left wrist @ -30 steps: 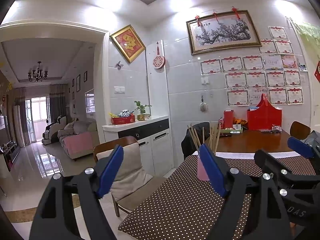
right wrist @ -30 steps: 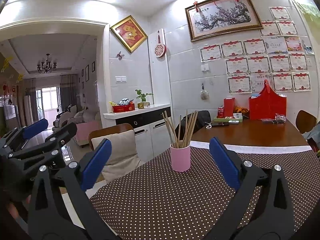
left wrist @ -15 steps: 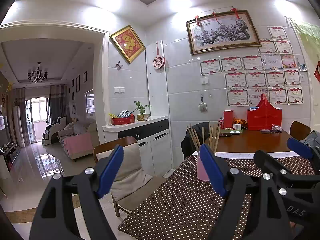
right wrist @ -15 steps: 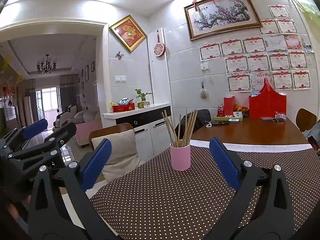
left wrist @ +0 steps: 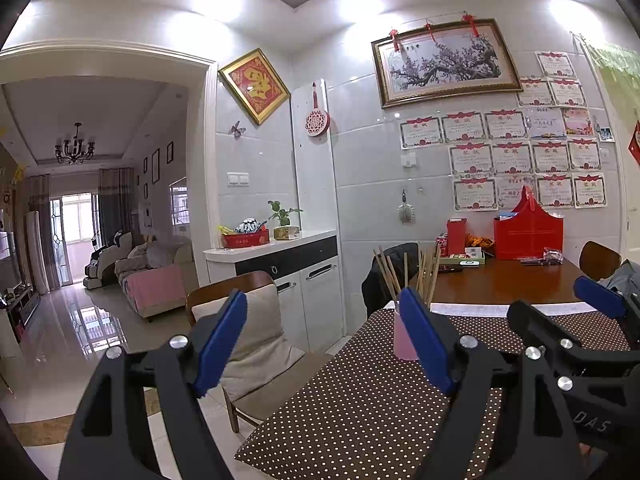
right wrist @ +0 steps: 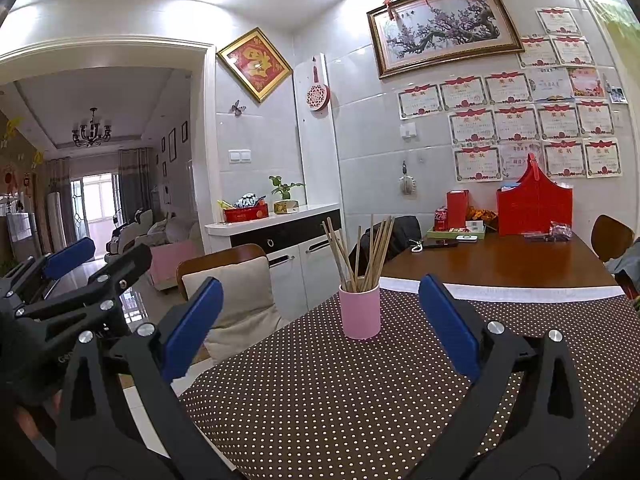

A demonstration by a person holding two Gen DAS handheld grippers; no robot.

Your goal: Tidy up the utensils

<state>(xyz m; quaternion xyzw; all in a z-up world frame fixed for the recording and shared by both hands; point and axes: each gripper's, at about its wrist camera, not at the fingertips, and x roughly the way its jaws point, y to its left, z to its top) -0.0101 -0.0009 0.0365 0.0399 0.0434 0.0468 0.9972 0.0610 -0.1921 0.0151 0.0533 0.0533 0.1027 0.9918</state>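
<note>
Both claws wide open, holding nothing.
Right claw [right wrist: 320, 332] frames the pink cup [right wrist: 359, 311] of chopsticks [right wrist: 360, 252] at centre frame; left claw [left wrist: 324, 340] gapes beside the worktop [left wrist: 360, 408].

wooden table [right wrist: 500, 258] under dotted brown cloth [right wrist: 320, 400], pink cup [right wrist: 359, 312] on it

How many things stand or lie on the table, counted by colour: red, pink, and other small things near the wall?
Pink: 1, the cup holding chopsticks
Red: 3, the big bag, the box, the can
Dark: 1, the phone
Green: 1, the tray
Total: 6. The chopsticks overlap, so I do not count them; small items beside the bag are unclear.
</note>
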